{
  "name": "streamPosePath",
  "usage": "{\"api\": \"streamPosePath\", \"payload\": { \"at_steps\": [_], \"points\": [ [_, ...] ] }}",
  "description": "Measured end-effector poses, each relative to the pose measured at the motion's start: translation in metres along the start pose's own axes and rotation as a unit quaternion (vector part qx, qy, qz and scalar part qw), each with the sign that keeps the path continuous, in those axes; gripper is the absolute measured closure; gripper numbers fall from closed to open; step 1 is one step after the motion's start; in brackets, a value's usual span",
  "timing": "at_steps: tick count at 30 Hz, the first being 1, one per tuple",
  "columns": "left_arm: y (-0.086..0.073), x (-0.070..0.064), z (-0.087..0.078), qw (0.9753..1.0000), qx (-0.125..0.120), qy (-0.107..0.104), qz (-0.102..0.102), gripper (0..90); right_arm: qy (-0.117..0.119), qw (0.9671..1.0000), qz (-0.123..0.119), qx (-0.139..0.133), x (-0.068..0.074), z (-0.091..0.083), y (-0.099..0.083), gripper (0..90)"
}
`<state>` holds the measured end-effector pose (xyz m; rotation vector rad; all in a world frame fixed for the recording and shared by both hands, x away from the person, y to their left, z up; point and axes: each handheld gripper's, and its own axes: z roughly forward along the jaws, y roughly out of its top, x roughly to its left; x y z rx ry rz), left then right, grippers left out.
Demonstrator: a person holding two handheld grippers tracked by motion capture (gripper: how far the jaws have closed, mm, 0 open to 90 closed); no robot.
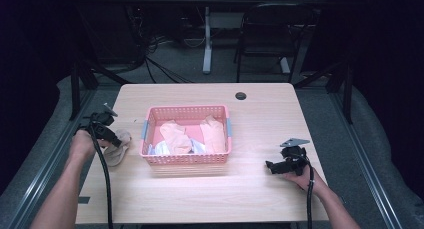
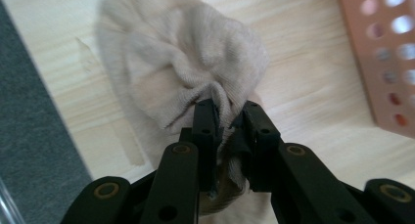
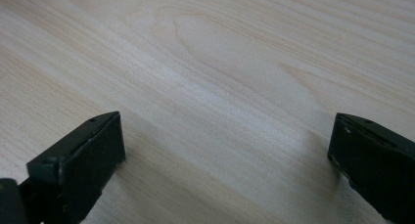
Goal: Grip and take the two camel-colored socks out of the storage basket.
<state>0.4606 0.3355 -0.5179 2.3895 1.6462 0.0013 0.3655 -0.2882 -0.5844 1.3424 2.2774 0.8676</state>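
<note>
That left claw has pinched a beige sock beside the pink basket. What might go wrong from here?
1. The left gripper pinches only a small bunched fold of the sock, so the sock may slip free when lifted.
2. The sock lies near the table's left edge; if dropped, it might slide off.
3. The basket already holds other cloth pieces, and its wall stands close by, so a dangling sock may catch on the rim.
</note>
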Motion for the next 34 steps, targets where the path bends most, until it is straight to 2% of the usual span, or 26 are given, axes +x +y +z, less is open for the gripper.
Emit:
{"api": "streamPosePath", "payload": {
  "at_steps": [1, 6, 10, 13, 14, 15, 16, 19, 27, 34],
  "points": [
    [-0.002, 0.002, 0.009, 1.0, -0.002, -0.005, -0.006, 77.5, 0.0, 1.0, 0.0, 0.0, 0.0, 0.0, 0.0, 0.0],
    [-0.005, 0.002, 0.013, 0.9998, -0.009, -0.009, -0.015, 73.8, 0.0, 1.0, 0.0, 0.0, 0.0, 0.0, 0.0, 0.0],
    [-0.005, -0.003, 0.005, 0.9999, -0.012, -0.006, -0.01, 44.0, 0.0, 1.0, 0.0, 0.0, 0.0, 0.0, 0.0, 0.0],
    [-0.006, -0.01, -0.012, 0.9998, -0.017, 0.008, -0.001, 23.9, 0.0, 1.0, 0.0, 0.0, 0.0, 0.0, 0.0, 0.0],
    [-0.006, -0.01, -0.012, 0.9998, -0.017, 0.008, -0.001, 17.7, 0.0, 1.0, 0.0, 0.0, 0.0, 0.0, 0.0, 0.0],
    [-0.006, -0.012, -0.021, 0.9997, -0.021, 0.012, 0.001, 13.4, 0.0, 1.0, 0.0, 0.0, 0.0, 0.0, 0.0, 0.0],
    [-0.006, -0.012, -0.021, 0.9997, -0.021, 0.012, 0.001, 12.9, 0.0, 1.0, 0.0, 0.0, 0.0, 0.0, 0.0, 0.0],
    [-0.007, -0.015, -0.038, 0.9993, -0.029, 0.023, 0.004, 2.8, 0.0, 1.0, 0.0, 0.0, 0.0, 0.0, 0.0, 0.0],
    [-0.011, -0.014, -0.057, 0.9983, -0.04, 0.041, 0.011, 0.0, 0.0, 1.0, 0.0, 0.0, 0.0, 0.0, 0.0, 0.0],
    [-0.012, -0.009, -0.057, 0.9979, -0.046, 0.045, 0.003, 0.0, 0.0, 1.0, 0.0, 0.0, 0.0, 0.0, 0.0, 0.0]
  ]
}}
